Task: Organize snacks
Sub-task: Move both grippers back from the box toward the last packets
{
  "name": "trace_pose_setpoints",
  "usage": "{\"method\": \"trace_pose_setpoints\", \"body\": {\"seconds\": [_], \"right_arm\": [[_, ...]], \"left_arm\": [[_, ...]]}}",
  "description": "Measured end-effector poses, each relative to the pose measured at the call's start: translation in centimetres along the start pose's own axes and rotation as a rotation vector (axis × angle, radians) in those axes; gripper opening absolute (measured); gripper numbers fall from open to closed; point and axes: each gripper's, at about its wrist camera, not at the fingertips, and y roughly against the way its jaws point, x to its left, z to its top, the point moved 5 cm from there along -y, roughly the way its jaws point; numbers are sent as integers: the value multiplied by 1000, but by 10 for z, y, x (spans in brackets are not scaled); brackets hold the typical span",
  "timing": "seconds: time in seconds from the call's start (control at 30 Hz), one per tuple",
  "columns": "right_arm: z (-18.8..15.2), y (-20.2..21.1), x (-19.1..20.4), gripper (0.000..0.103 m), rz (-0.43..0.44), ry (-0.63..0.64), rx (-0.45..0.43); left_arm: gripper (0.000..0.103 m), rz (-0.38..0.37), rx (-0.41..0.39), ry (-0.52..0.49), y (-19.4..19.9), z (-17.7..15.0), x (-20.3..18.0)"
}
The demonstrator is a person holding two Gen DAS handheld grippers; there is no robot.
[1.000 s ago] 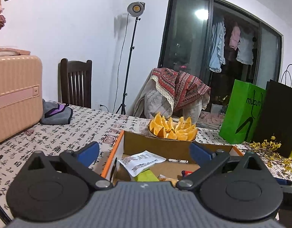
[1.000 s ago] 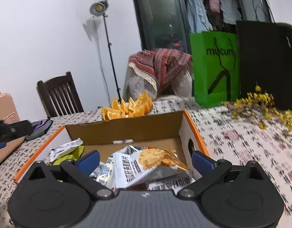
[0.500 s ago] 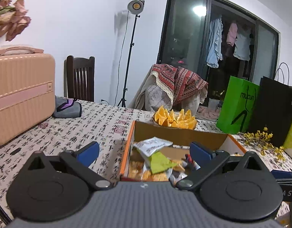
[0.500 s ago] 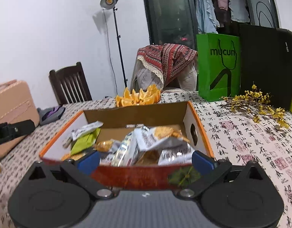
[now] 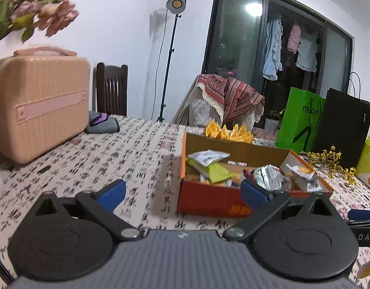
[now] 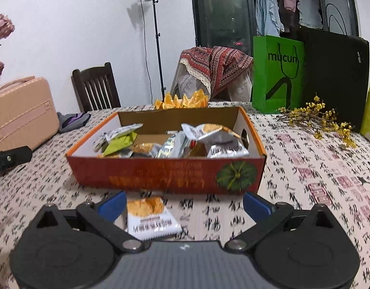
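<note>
Both our tools, left (image 5: 182,191) and right (image 6: 183,203), are spread wide and empty. One stray packet (image 6: 150,218) lies on the bench in front of the box (image 6: 165,168), so we're probably lining up to grab it.

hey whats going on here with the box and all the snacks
A person holding a gripper in each hand is sorting snacks into a cardboard box on the table. The box already holds a pile of packets. One packet lies on the tablecloth outside the box, just in front of the open right gripper. The left gripper is open too and holds nothing.
</note>
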Motion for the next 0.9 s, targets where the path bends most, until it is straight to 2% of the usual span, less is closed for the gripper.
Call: {"method": "trace_pose_setpoints", "body": {"seconds": [0.53,0.9], "right_arm": [[-30,10,18,103,18,31,55],[-45,-6,41,103,44,62,118]], "left_arm": [[103,-14,51,-15,17,-31,20],[103,-15,80,-11,20,-45,35]]}}
